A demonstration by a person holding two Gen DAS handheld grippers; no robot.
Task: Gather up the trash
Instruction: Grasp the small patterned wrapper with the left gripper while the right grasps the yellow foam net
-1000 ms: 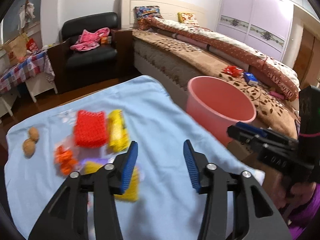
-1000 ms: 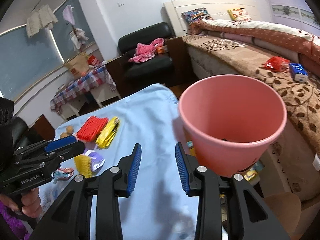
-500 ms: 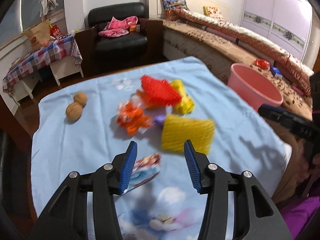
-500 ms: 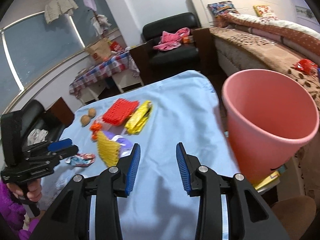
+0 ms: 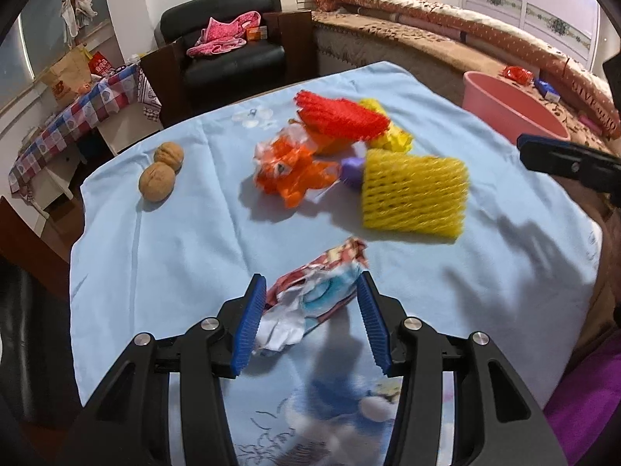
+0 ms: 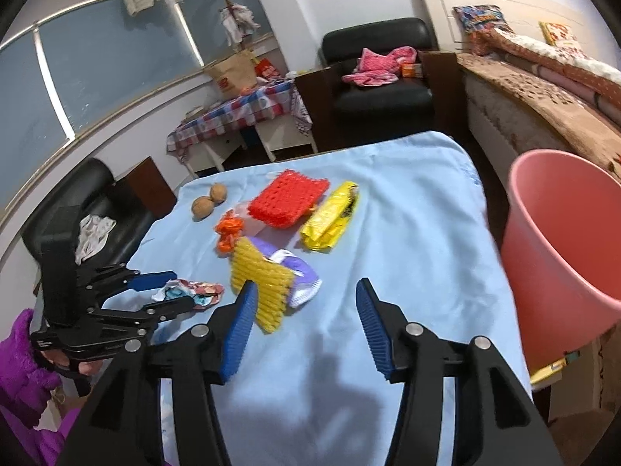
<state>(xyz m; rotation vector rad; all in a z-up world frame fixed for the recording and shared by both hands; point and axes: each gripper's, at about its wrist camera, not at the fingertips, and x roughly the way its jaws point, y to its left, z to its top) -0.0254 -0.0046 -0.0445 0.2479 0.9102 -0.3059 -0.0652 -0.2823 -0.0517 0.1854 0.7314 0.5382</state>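
Bench, covered in a pale blue cloth: your stock of trash, item by item.

- Crumpled printed wrapper: near edge of the pile, lying between the fingers of your left gripper. Those fingers stand wide on either side of it and have not closed on it; whether they touch it is unclear.
- Yellow foam net: just beyond the wrapper, to its right.
- Purple wrapper: tucked partly under the yellow net.
- Orange wrapper: middle of the pile.
- Red foam net and yellow packet: far side, touching each other.
- Two walnuts: far left, apart from the pile; probably not trash.
- Pink bucket: off the right edge of the bench, beside the bed.
- Your right gripper: fingers wide, holding nothing, above bare cloth near the yellow net.

Hazards, as I judge them: the wrapper is light and springy, so closing on one loose corner could let it slip out on the way over. Closing too low could pinch the cloth and drag the whole pile. The bucket sits below and outside the bench edge, so an early release would drop the wrapper on the floor.
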